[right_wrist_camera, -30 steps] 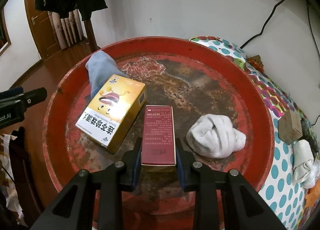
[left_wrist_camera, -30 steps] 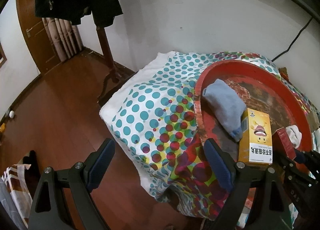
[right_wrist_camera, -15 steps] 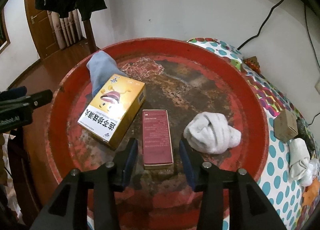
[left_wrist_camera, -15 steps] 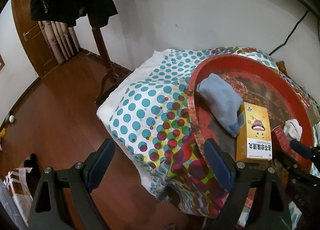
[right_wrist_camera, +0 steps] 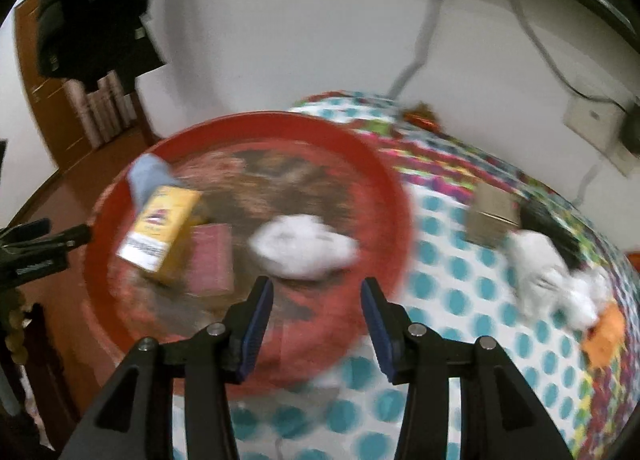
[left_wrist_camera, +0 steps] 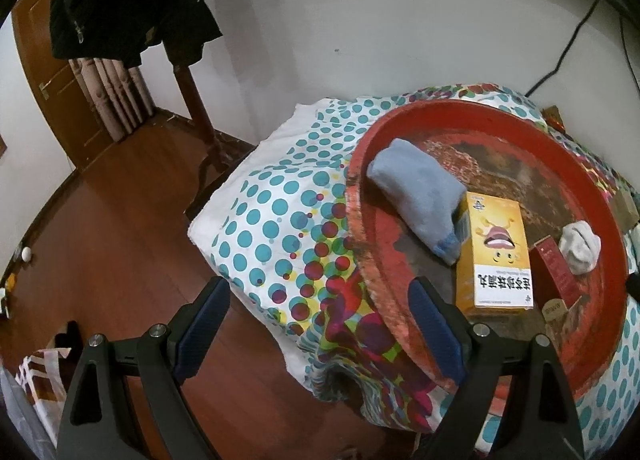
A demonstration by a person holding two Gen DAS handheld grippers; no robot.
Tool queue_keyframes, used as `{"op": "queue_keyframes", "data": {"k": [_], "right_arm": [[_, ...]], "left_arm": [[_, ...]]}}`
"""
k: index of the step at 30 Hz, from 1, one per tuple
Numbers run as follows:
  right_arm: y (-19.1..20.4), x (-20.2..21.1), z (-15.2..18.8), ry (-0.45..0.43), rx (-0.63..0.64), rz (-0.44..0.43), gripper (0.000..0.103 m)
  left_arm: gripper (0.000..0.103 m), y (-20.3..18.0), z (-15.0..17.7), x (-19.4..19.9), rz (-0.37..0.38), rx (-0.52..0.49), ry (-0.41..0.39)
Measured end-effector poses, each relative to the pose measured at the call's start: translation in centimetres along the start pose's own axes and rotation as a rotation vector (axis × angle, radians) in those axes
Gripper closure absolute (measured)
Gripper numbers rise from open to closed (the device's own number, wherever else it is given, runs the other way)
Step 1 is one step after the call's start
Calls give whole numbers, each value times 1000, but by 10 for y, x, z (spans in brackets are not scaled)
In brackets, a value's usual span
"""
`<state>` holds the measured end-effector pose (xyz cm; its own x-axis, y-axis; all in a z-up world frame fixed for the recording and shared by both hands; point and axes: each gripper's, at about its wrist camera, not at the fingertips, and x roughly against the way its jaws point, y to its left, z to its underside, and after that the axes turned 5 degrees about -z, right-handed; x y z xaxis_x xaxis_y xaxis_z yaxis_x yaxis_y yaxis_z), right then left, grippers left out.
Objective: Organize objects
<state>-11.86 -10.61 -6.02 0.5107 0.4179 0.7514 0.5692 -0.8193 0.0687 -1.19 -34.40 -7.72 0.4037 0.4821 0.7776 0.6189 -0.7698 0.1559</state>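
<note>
**Red box released in tray, both tools empty**

Left wrist view: left tool [left_wrist_camera: 316,324] jaws wide apart, nothing between them, hanging off the near-left rim of the red tray [left_wrist_camera: 356,216]. In the tray: blue sock [left_wrist_camera: 416,196] at the left, yellow box [left_wrist_camera: 496,256] touching it, red box [left_wrist_camera: 554,280] just right of that, white sock [left_wrist_camera: 578,246] beside the red box.

Right wrist view (blurred): right tool [right_wrist_camera: 316,312] jaws have just been opening, nothing between them, over the tray's near rim. Red box [right_wrist_camera: 210,258] lies flat in the tray, left of the tool.

The tray [left_wrist_camera: 360,196] is red, the cloth [left_wrist_camera: 272,204] white with teal dots; at three o'clock the yellow box [left_wrist_camera: 496,256], the dark red box [left_wrist_camera: 554,280].
</note>
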Motion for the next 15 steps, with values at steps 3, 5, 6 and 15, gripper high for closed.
{"op": "queue_keyframes", "data": {"k": [3,5,6,15], "right_arm": [[-35,10,8,-4,-50,58,56],[-66,19,14,-8,-96,108,56],[-77,22,16,-8,-115,125,56],[-207,60,51,17,-408,270,51]], "left_arm": [[14,-4,1,2,6,-12,-6],[14,-8,2,3,3,-21,-8],[14,-9,2,3,1,-29,-9],[14,-14,4,5,33,-31,-1]]}}
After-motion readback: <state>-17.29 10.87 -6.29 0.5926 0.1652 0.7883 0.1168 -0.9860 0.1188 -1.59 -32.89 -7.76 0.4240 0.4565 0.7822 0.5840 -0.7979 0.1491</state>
